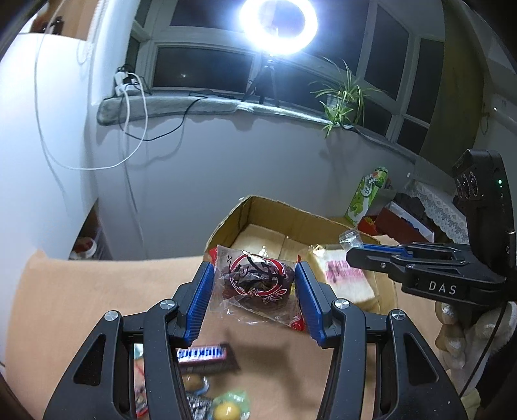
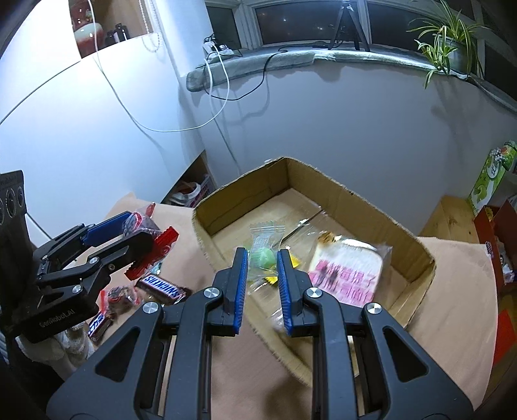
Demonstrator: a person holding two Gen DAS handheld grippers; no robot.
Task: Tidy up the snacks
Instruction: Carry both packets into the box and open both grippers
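left gripper: centre of the left wrist view, blue pads clamped on a clear packet of dark dried fruit with a red and white seal print and red ends; packet held in the air, in front of the box's near left corner. same gripper appears at the left edge of the right wrist view, side on, packet between its fingers.

right gripper: lower centre of the right wrist view, jaws nearly closed, pinching a clear wrapper with a green sweet inside; held over the near wall of the box. in the left wrist view it enters from the right edge, a gloved hand beneath it.

cardboard box: open top, centre right of the right wrist view, standing on the tan surface. contents: a bagged slice of bread with pink print, lying toward the right side; some clear wrapping at the middle of the floor.

loose on the surface, lower left of the right wrist view: a snickers bar, a second, smaller bar below it, a small packet of dark fruit beside them. lower centre of the left wrist view: a green wrapper with a yellow ball, partly hidden by the gripper frame.

background: ring light at top, potted plant on the sill, green carton at right.
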